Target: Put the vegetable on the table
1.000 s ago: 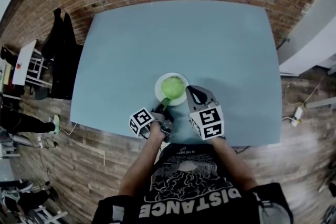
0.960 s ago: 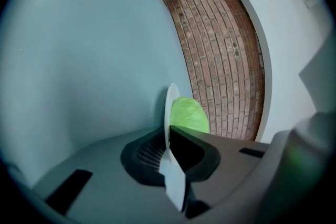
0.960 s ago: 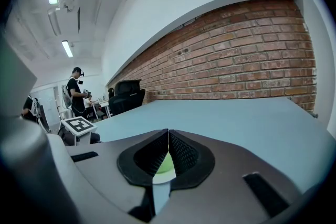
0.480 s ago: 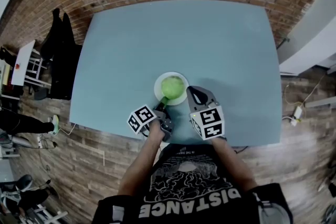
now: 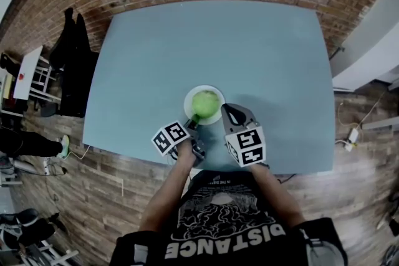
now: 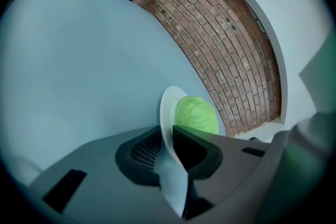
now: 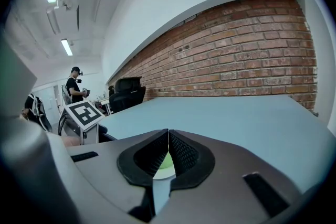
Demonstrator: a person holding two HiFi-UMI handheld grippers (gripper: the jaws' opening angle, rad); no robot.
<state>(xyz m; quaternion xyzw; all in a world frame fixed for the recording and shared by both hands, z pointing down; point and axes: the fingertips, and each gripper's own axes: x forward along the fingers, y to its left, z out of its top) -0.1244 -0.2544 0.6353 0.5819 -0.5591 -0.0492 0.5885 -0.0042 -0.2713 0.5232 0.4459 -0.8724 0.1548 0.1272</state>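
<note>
— Where's the vegetable?
— The round pale-green cabbage (image 5: 206, 101) sits on a shallow white round plate (image 5: 187, 98). The plate rests on the light-blue bench (image 5: 249, 47), a little toward 6 o'clock from its middle.
— And the grippers?
— The left gripper (image 6: 170, 136) is clenched on the plate's rim at about 7 o'clock, one jaw on each face. I'd guess that is to steady or tip the plate. The right gripper (image 7: 167, 149) has its jaws pressed together on nothing and sits just beside the plate at 4 o'clock.
— What's left?
— The cabbage isn't on the bench itself yet. The right gripper would likely need to spread before taking it.
</note>
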